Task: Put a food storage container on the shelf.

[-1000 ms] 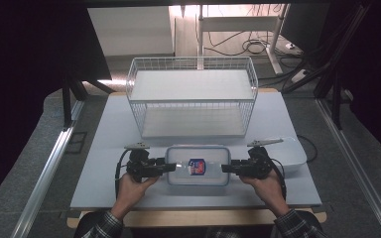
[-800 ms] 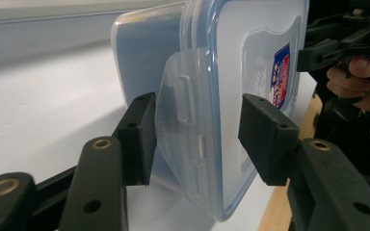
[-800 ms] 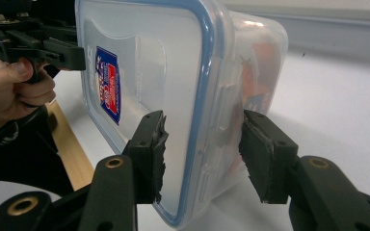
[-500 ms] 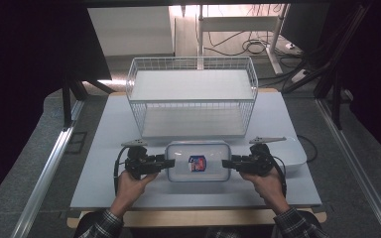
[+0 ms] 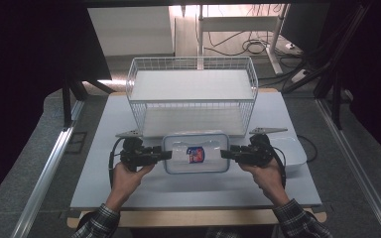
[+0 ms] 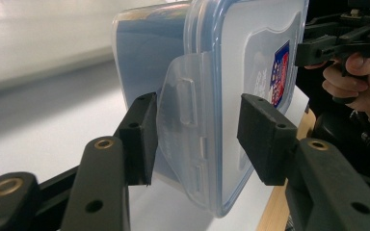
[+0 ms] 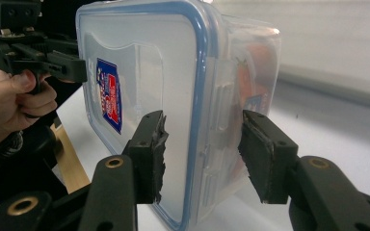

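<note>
A clear plastic box [image 5: 194,153] with a blue-rimmed lid and a red-and-blue sticker hangs level between my two grippers, just off the white table [image 5: 188,191]. My left gripper [image 5: 166,154] is shut on its left end, the pads clamping lid and underside over the clasp flap [image 6: 183,110]. My right gripper [image 5: 224,153] is shut on the opposite end in the same way. In the left gripper view the box [image 6: 250,57] stands between the pads [image 6: 265,139]. In the right gripper view the box [image 7: 139,57] sits between the pads [image 7: 149,154], with the other gripper [image 7: 53,62] behind it.
A white wire basket [image 5: 191,100] with an upper shelf stands right behind the box, in the middle of the table. A white tray-like object [image 5: 293,148] lies at the right, beside my right hand. Cables trail from both grippers. The table's wooden front edge [image 5: 193,217] is near the person.
Both grippers have risen together with the box between them; the box has come up off the table and sits slightly closer to the basket in the high view.
</note>
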Motion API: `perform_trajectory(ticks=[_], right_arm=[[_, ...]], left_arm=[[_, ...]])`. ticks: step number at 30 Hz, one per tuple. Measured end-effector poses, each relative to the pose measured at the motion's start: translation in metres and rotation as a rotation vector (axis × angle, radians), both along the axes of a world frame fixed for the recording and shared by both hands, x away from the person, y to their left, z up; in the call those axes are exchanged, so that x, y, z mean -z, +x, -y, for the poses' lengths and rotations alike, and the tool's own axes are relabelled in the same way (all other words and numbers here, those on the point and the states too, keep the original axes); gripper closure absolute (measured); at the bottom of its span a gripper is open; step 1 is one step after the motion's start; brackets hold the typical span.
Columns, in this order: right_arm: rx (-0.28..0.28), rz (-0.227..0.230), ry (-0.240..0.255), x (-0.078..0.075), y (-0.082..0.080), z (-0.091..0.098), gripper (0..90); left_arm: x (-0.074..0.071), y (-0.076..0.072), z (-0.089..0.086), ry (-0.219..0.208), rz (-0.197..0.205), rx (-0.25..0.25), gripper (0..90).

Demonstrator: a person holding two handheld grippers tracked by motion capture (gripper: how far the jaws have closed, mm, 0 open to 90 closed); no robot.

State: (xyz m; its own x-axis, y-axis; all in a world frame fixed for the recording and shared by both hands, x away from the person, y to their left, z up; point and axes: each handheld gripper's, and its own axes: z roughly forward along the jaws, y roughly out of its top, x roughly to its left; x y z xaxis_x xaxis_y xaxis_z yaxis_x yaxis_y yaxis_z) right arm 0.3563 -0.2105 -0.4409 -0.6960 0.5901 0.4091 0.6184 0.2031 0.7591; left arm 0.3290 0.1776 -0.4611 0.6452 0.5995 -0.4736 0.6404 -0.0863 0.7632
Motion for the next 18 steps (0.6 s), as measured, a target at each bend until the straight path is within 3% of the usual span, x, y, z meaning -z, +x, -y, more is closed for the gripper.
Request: perform_trajectory(ticks=[18], right_arm=[[0.007, 0.068, 0.036, -0.054, 0.025, -0.013, 52.3]], left_arm=[[-0.054, 0.019, -0.012, -0.012, 0.063, -0.025, 50.3]])
